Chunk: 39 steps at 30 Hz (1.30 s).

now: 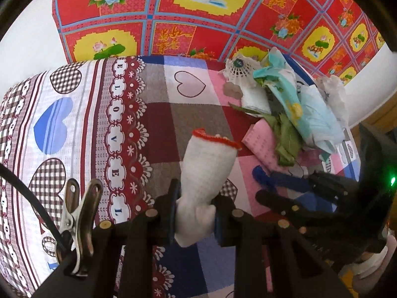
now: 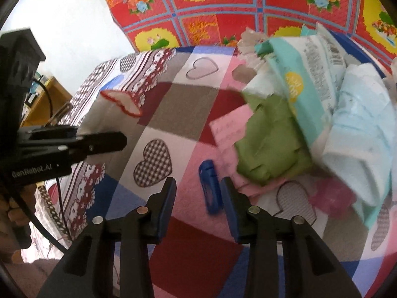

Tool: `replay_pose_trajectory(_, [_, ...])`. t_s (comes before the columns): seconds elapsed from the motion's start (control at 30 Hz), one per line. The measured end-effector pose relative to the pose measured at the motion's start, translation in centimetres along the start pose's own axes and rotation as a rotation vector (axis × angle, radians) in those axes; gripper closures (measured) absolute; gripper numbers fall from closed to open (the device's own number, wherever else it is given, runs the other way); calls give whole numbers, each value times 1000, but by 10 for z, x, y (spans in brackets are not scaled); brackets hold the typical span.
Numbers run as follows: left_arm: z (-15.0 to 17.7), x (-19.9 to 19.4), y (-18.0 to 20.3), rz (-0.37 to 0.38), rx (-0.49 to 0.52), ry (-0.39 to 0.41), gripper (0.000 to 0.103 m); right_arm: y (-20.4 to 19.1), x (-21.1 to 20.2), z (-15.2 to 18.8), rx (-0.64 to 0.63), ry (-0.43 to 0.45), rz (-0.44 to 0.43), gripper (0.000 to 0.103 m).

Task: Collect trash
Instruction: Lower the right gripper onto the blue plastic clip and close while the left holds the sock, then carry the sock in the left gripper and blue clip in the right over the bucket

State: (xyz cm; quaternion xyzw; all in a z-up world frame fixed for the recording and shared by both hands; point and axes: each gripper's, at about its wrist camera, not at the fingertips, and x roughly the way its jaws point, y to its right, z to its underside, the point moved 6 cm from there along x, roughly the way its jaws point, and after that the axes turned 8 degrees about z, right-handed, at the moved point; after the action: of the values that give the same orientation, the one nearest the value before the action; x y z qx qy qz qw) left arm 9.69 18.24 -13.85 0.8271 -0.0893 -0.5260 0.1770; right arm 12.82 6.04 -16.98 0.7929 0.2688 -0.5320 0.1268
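Note:
My left gripper (image 1: 196, 198) is shut on a white knitted glove (image 1: 208, 159) with a red cuff, held just above the heart-patterned cloth (image 1: 161, 114). In the right wrist view the glove (image 2: 119, 101) and left gripper (image 2: 99, 146) show at the left. My right gripper (image 2: 198, 193) stands open and low over the cloth, with a small blue object (image 2: 209, 186) lying between its fingers, close to the right one. The left wrist view shows that blue object (image 1: 263, 173) beside the right gripper (image 1: 285, 186).
A trash pile lies right of the grippers: crumpled green paper (image 2: 270, 144), a teal wrapper (image 2: 297, 74), pale blue tissue (image 2: 359, 136), pink paper (image 2: 230, 129) and a shuttlecock (image 1: 238, 72). A red floral sheet (image 1: 198, 24) hangs behind. A metal clip (image 1: 74, 213) holds a cable on the left gripper.

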Motion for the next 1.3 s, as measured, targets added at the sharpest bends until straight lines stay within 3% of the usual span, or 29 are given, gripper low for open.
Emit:
replay_pose_trajectory(0.23, [1, 0, 2, 12, -4, 0, 79, -6, 1, 7, 9, 5, 4, 71])
replay_pose_trajectory(0.37, [1, 1, 7, 22, 0, -4, 79, -3, 2, 7, 21, 9, 42, 87])
replay_pose_trajectory(0.83, [7, -1, 44, 41, 74, -16, 79, 9, -28, 24, 129, 45, 22, 87])
replay_pose_trajectory(1.3, [32, 7, 122, 122, 224, -80, 79, 43, -84, 65, 272, 92, 51, 87])
